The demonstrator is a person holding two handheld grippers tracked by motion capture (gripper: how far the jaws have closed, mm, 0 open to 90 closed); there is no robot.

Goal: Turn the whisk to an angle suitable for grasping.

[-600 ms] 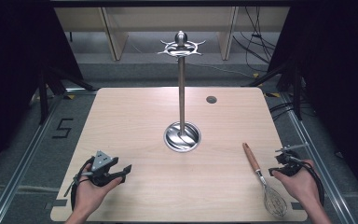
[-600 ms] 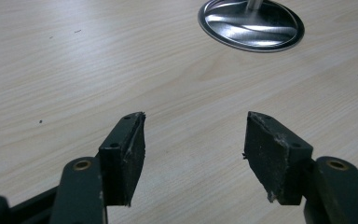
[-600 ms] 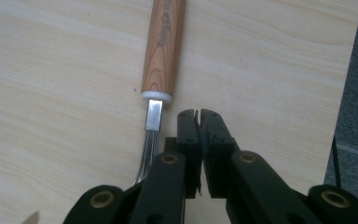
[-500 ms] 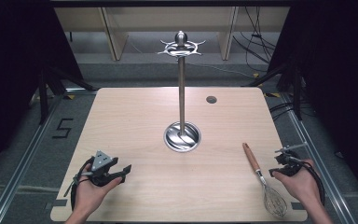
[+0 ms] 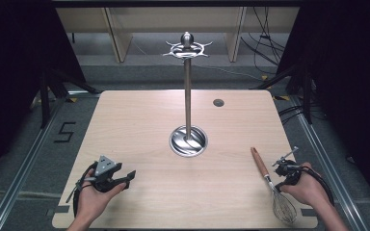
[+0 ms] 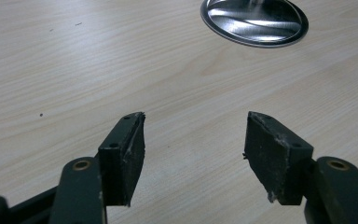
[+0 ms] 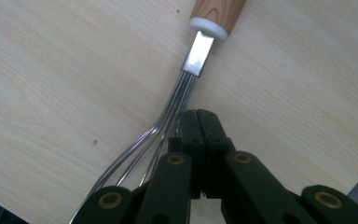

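From the high view, I work at a pale wood-grain table [image 5: 139,120] with a small dark round hole near its far right. Around it the room is dark, with grey floor, metal rails at both sides, a black "5" marked on the floor at left, and light wooden shelving beyond the far edge. In the middle of the table stands a tall shiny steel utensil stand [image 5: 187,96], a thin pole rising from a round dished base to a ring of hooks under a ball knob. Nothing lies between it and my hands. My left gripper [image 5: 126,177] rests near the front left corner, well apart from everything. At the front right, a wire whisk with a reddish wooden handle [image 5: 268,180] lies flat, handle pointing away from me, wire head near the front edge. My right gripper [image 5: 278,169] sits just beside its neck.

In the left gripper view, my left fingers [image 6: 126,158] stand wide apart over bare table, holding and touching nothing. The stand's round base shows far ahead at the top.

In the right gripper view, my right fingers [image 7: 193,135] are pressed together, tips meeting just beside the whisk's steel wires, below the white collar of the handle. The wires run along the left side of the fingers; I cannot tell whether any wire is pinched between them.
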